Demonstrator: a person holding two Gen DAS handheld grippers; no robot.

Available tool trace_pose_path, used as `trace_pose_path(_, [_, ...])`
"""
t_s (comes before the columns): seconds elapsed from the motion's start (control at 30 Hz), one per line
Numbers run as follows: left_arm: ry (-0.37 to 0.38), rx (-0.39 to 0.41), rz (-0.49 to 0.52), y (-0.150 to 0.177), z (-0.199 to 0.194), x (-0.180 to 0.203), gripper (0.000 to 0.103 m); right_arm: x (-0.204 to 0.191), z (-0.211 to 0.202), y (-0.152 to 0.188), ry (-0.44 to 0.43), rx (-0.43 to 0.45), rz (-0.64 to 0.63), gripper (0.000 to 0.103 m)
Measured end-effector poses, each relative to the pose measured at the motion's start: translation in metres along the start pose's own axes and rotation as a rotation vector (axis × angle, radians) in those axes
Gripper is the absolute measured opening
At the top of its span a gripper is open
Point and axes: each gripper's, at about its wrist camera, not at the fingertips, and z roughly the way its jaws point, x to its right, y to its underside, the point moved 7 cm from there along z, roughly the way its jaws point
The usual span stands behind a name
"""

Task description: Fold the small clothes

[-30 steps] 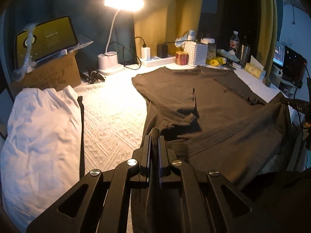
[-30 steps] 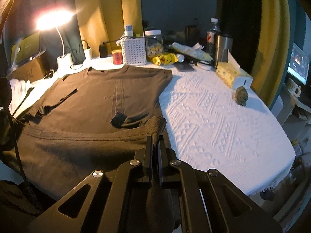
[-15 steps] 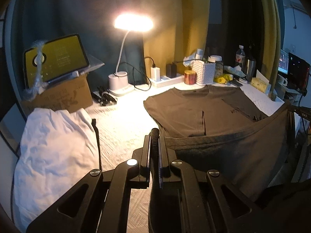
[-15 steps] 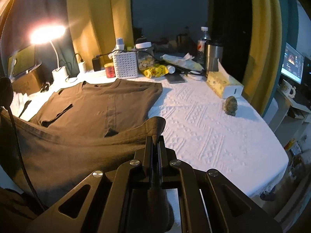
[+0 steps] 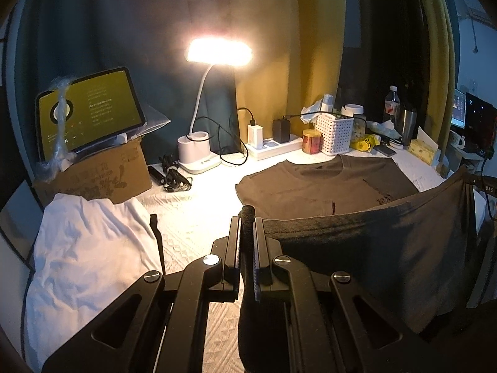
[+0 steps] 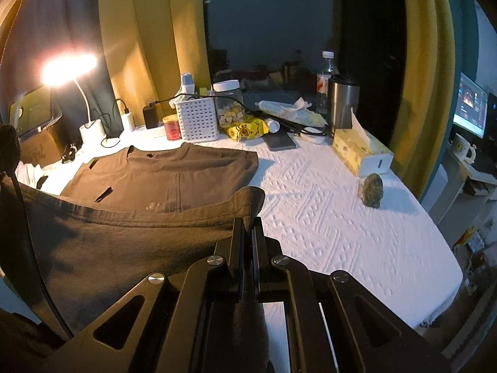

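The left gripper (image 5: 247,217) and the right gripper (image 6: 247,222) each pinch a corner of the brown shirt's (image 6: 161,171) hem, jaws pressed together on cloth. The hem hangs raised between them; the collar end lies flat on the white table (image 6: 326,217).

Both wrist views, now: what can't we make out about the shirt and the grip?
- Shirt: near part of the body is hidden in both views behind the raised hem.
- Left gripper: the pinched cloth covers the pad faces.
- Right gripper: same, cloth bunches over the tips.
- Chest print, right wrist view: too small and dim to read.
- White garment, left wrist view: cut off by the edge.
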Motion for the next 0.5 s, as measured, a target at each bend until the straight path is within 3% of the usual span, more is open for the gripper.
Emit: trace_pose_path(0.5, [-0.034, 0.022, -0.034, -0.024, 0.021, -0.008, 0.005, 0.002, 0.025, -0.039, -0.027, 0.032, 0.003, 0.005])
